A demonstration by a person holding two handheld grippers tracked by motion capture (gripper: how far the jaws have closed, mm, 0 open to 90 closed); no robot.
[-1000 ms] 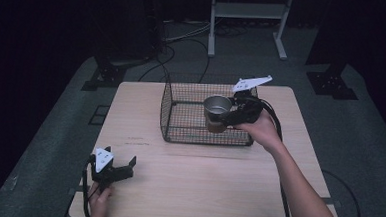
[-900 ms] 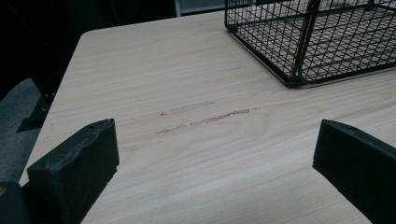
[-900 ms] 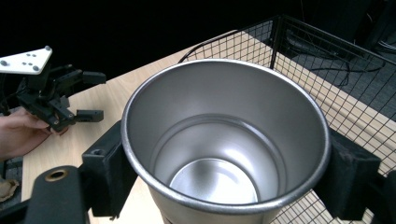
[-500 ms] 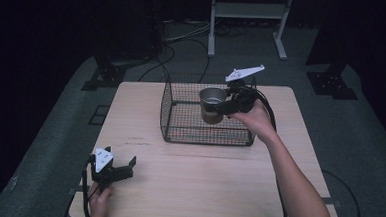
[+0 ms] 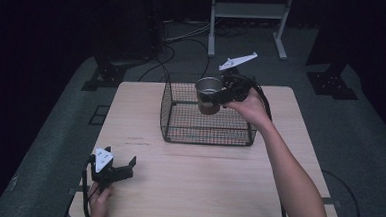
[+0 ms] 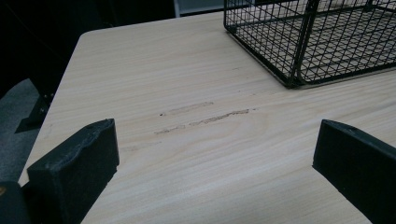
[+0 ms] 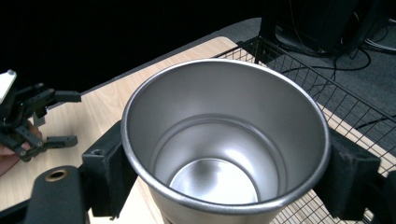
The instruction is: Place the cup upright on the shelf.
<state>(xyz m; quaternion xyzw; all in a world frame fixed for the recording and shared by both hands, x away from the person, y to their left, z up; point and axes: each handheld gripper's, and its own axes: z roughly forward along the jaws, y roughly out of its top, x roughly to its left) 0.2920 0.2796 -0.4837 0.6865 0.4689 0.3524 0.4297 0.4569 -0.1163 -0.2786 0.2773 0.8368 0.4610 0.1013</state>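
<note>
A shiny metal cup is held upright and empty above the black wire basket, with my right gripper shut on its sides. In the right gripper view both black pads press against the cup's wall just under the rim. My left gripper rests near the table's front left corner, open, with nothing between its fingers. The basket's near corner lies ahead of the left gripper, well apart from it.
The wooden table has a faint scuff mark between the left gripper and the basket. Cables and a white stand lie on the dark floor beyond the table's far edge.
My right gripper has lifted the cup up and toward the far side, from inside the basket to above it. The left gripper has stayed put.
</note>
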